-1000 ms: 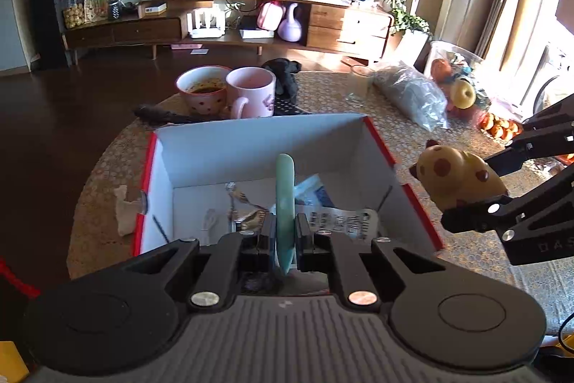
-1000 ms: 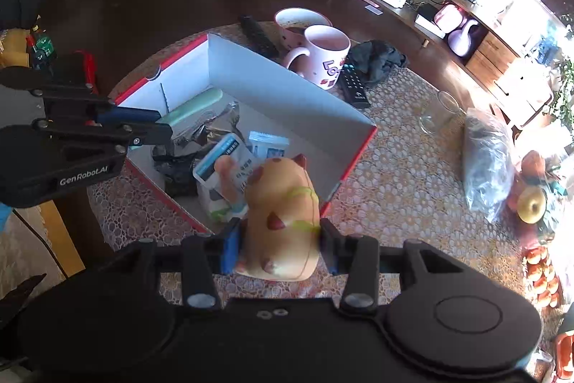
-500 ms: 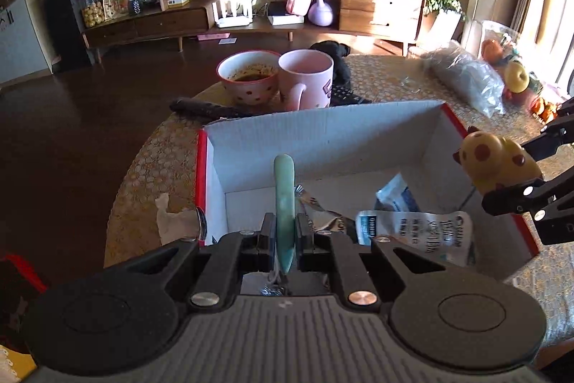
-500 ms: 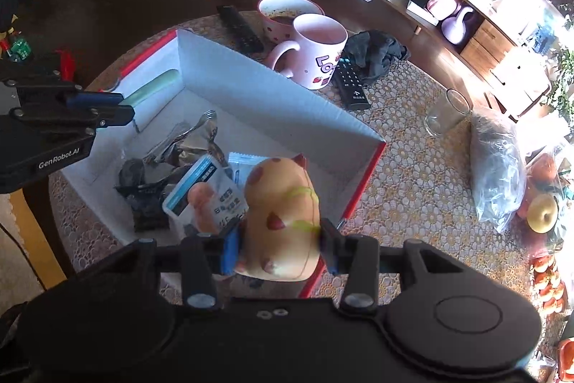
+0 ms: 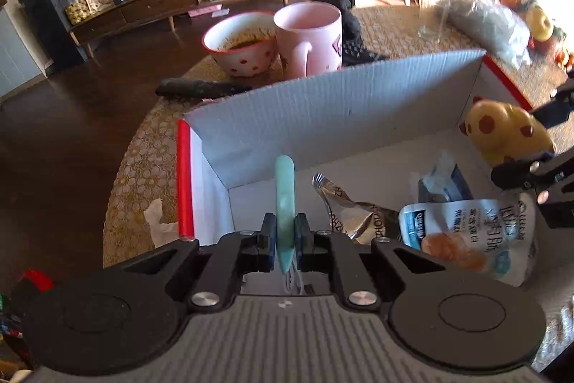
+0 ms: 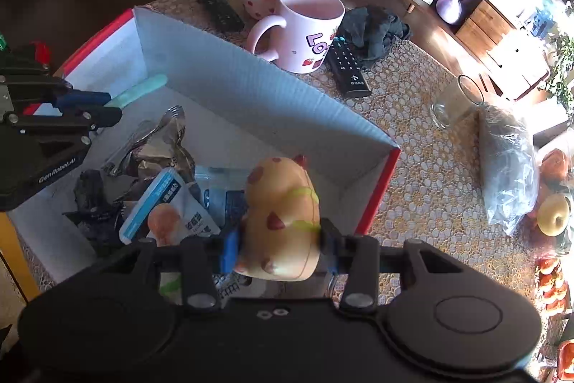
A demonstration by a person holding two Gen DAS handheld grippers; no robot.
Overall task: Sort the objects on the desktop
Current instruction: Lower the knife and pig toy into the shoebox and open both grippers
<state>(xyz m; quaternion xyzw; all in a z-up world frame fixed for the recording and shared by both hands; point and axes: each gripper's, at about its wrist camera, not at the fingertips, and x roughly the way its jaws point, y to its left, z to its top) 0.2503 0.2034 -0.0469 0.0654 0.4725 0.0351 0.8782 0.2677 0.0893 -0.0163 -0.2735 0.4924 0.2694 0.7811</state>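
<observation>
Box below: left fingers clamp a green stick, perhaps a file; right fingers pinch a spotted toy.

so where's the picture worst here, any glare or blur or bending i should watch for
Left wrist view: sunlight washes out the top right, the glass and plastic bag are smeared with blur, and the box edges bow from the fisheye. Right wrist view: glare burns out the cabinet at the right, the floor at top left is dark, while the yellow toy and pink mug stay sharp.
</observation>
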